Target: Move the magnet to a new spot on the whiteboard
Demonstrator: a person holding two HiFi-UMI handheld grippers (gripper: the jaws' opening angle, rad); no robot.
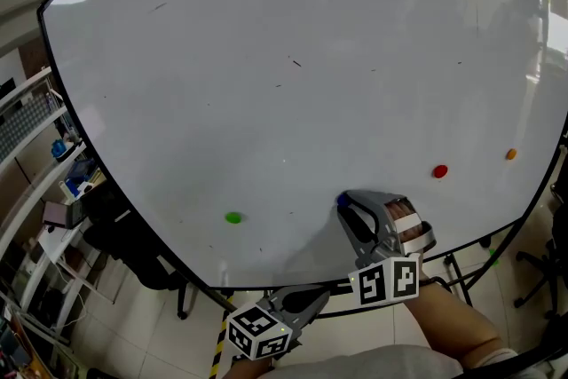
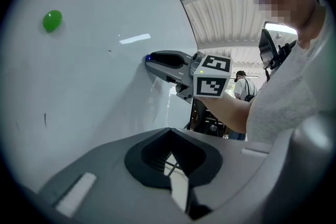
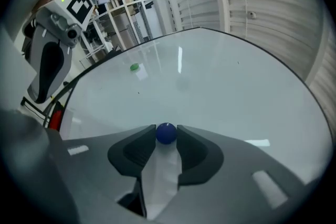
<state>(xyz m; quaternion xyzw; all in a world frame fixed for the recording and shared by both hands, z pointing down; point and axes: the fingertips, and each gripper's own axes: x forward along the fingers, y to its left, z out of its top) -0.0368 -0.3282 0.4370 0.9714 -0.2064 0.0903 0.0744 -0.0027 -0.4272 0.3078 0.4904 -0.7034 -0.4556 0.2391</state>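
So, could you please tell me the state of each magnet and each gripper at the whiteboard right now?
Blue magnet: clamped between the jaws of the right gripper, at the surface of the whiteboard.
Right gripper: shut on the blue magnet.
Left gripper: shut, nothing between its jaws.
Green magnet: stuck on the whiteboard, untouched.
Red magnet: stuck on the whiteboard, untouched.
Orange magnet: stuck on the whiteboard, untouched.
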